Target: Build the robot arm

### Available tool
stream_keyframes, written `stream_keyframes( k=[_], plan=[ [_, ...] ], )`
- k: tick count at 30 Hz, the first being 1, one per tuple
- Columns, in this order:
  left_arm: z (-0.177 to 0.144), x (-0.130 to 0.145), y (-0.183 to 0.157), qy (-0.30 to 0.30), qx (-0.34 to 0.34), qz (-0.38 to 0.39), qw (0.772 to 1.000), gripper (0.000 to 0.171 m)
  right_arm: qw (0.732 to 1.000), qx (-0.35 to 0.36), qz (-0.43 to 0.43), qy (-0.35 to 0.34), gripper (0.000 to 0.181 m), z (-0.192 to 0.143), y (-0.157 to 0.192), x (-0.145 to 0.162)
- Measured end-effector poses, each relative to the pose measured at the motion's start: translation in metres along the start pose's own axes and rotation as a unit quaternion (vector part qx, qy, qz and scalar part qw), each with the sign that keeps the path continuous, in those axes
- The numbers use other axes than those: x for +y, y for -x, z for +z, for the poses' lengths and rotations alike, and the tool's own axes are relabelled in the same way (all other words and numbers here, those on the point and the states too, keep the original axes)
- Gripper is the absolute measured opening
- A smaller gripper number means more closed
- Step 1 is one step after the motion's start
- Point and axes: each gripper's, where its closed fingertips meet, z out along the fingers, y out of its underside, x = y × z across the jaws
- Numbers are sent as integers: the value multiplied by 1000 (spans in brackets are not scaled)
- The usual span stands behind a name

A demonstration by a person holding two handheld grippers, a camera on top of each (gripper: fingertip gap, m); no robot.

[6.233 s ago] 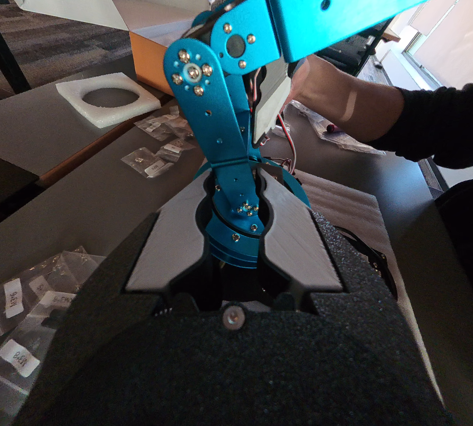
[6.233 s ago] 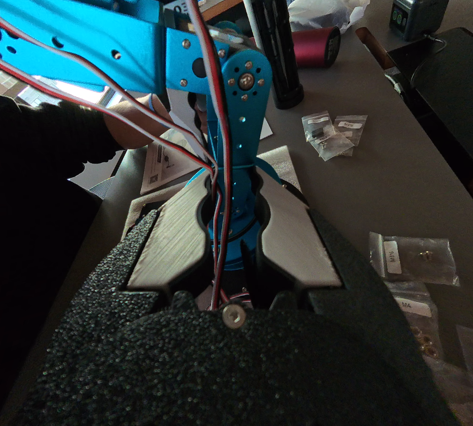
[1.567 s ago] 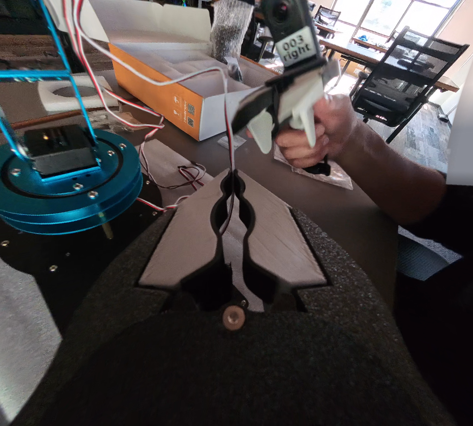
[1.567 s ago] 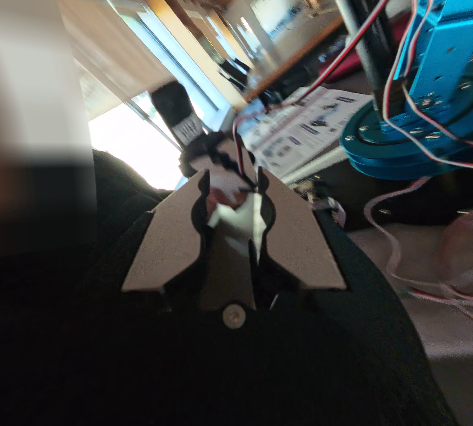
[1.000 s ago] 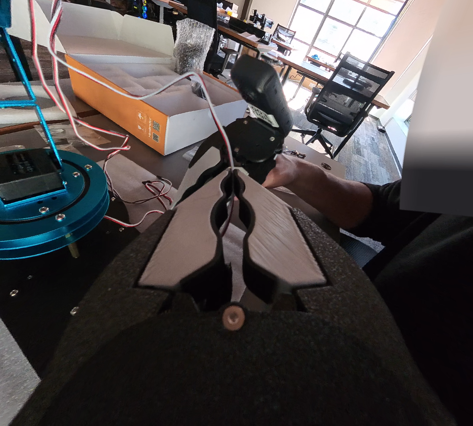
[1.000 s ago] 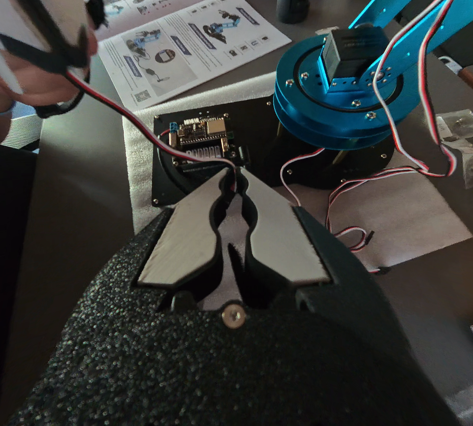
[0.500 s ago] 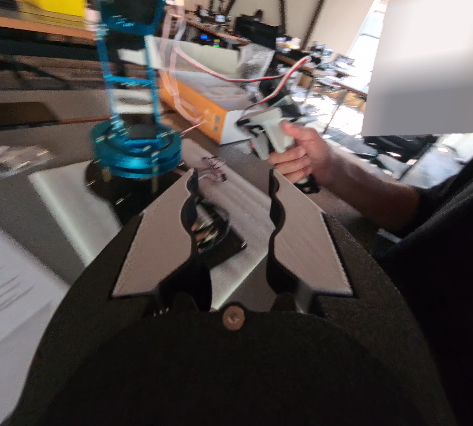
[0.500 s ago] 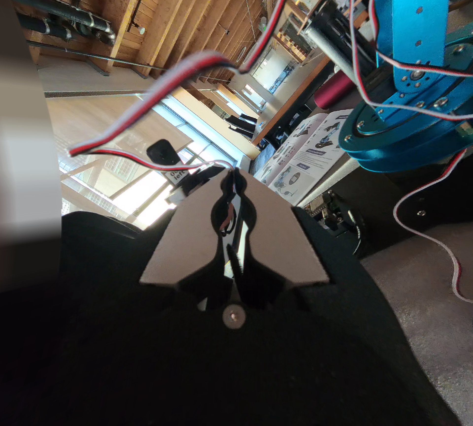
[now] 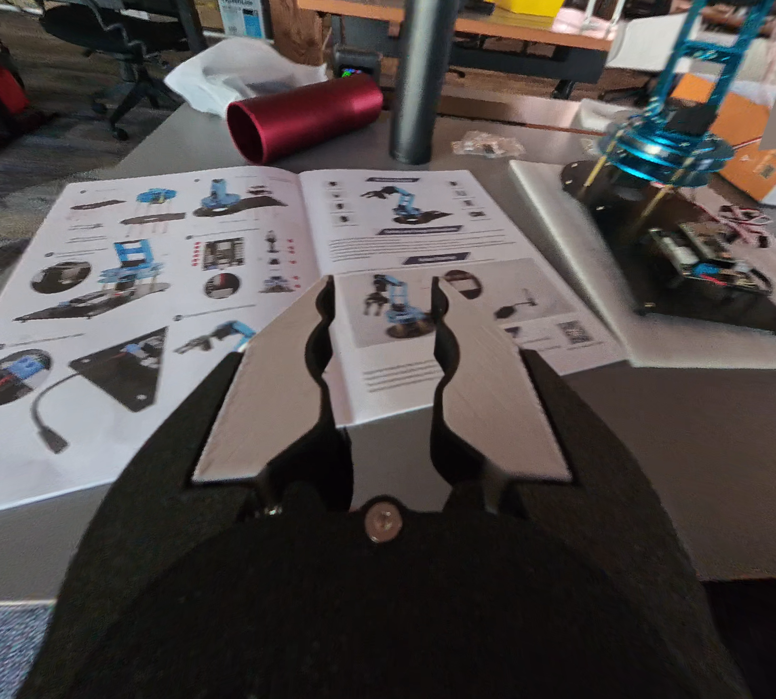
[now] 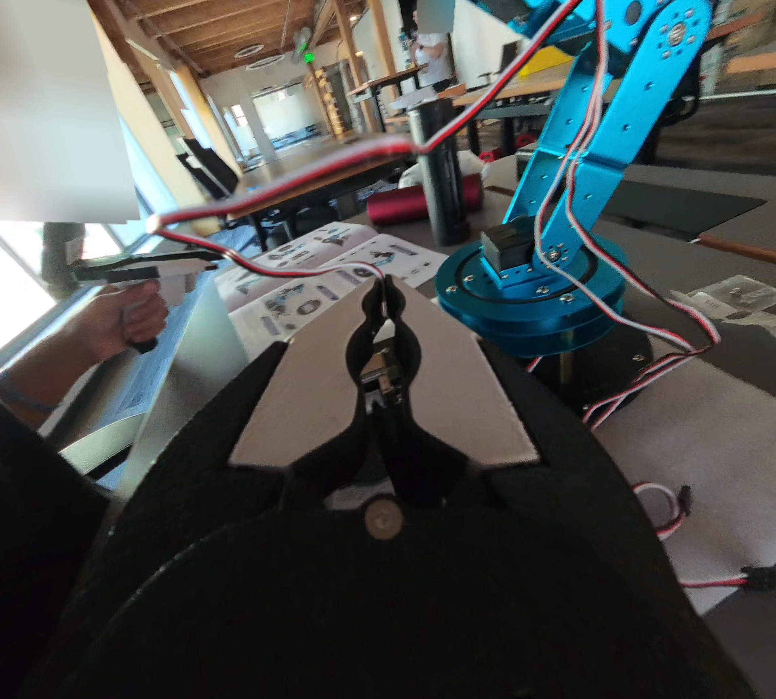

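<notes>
Red-white-black servo wire (image 10: 294,271) is pinched at the right tool's (image 10: 384,301) tips; keep tension gentle, away from the blue arm (image 10: 588,158). Left tool (image 9: 382,288) hangs released over the manual (image 9: 210,259).

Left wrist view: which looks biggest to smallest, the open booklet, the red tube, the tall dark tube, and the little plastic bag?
1. Open booklet, by far, though it lies nearest the camera.
2 and 3. Red tube and tall dark tube: too alike to rank.
4. Little plastic bag.
</notes>
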Motion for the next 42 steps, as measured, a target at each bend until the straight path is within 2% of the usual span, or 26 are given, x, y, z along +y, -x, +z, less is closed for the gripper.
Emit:
stream_keyframes(
  k=[4,7,10,15,21,26,31,34,38,42],
  plan=[
    [16,4,49,31,-19,9,999,45,996,75,-42,17,0,18,-27,0],
    [22,5,72,27,-16,4,999,45,990,86,-106,35,0,18,-30,8],
    [26,12,81,20,4,-45,999,45,990,89,-109,15,0,9,-38,9],
    [21,6,87,-15,20,-98,995,46,992,89,-91,-5,0,-3,-43,2],
    [0,2,88,-64,-10,-95,993,45,994,89,-67,3,0,-2,-50,9],
    [-15,23,72,-58,-57,-132,988,45,994,90,-61,-2,0,-3,-50,8],
    [-24,22,56,-50,-36,-109,992,44,994,94,-61,-8,0,-2,-47,7],
    [-33,21,60,-35,-35,-75,996,45,992,102,-68,4,0,0,-48,10],
    [-53,16,77,-51,-65,-17,996,43,992,104,-68,0,0,0,-46,9],
    [-65,15,81,-92,-59,45,993,43,992,108,-72,1,0,-1,-45,9]
  ],
)
